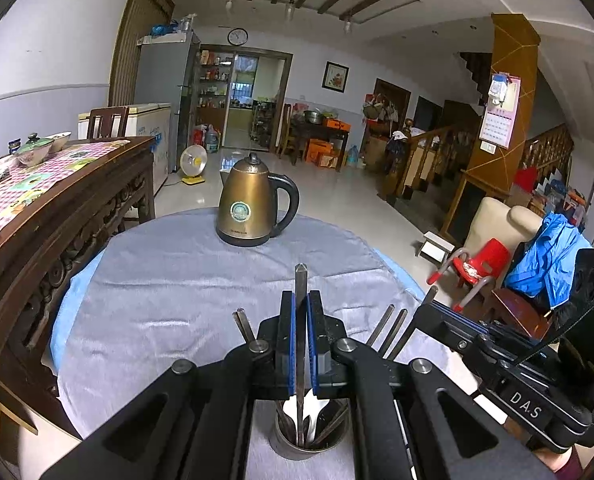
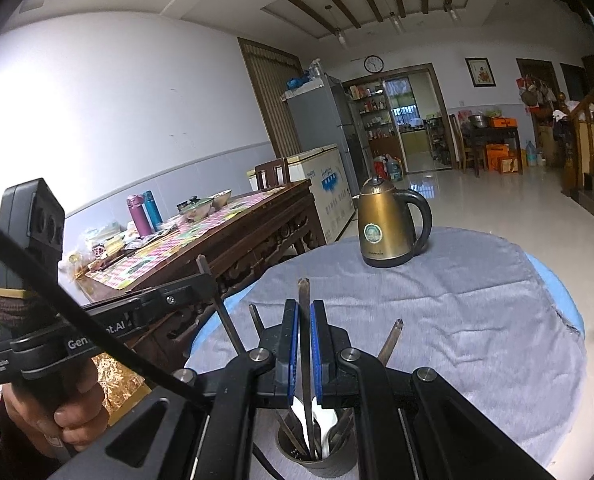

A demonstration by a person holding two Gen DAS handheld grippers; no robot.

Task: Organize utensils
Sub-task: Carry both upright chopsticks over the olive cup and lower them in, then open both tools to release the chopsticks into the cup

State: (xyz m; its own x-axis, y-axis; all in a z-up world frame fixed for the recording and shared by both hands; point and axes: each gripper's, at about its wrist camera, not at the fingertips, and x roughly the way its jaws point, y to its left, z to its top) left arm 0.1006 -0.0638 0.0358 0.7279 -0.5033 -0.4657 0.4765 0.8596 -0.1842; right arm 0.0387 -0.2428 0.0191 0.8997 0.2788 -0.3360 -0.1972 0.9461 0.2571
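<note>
Left wrist view: the left gripper [image 1: 300,334] is clamped, blue pads pressed on a slim metal utensil handle [image 1: 300,280] that stands upright, its lower end reaching down into a metal utensil cup [image 1: 309,446]. The cup stands on the near edge of a round table under a grey cloth [image 1: 169,300]. It holds a white spoon [image 1: 309,408] and several dark metal handles, some leaning out to the left and right of the jaws. A bronze electric kettle [image 1: 253,204] with a black handle stands at the far side of the cloth, well apart from the cup. The right gripper [image 1: 453,320] shows at the near right, closed on another thin metal handle [image 1: 429,296].

Right wrist view: the right gripper [image 2: 305,334] is shut on a second upright metal handle [image 2: 304,300], which runs down into the same cup [image 2: 317,464]. The left gripper [image 2: 205,280] enters from the left, a hand [image 2: 57,412] wrapped around its grip. A carved wooden dining table [image 2: 225,240] with a checked cloth stands far left, bearing two flasks and bowls.
</note>
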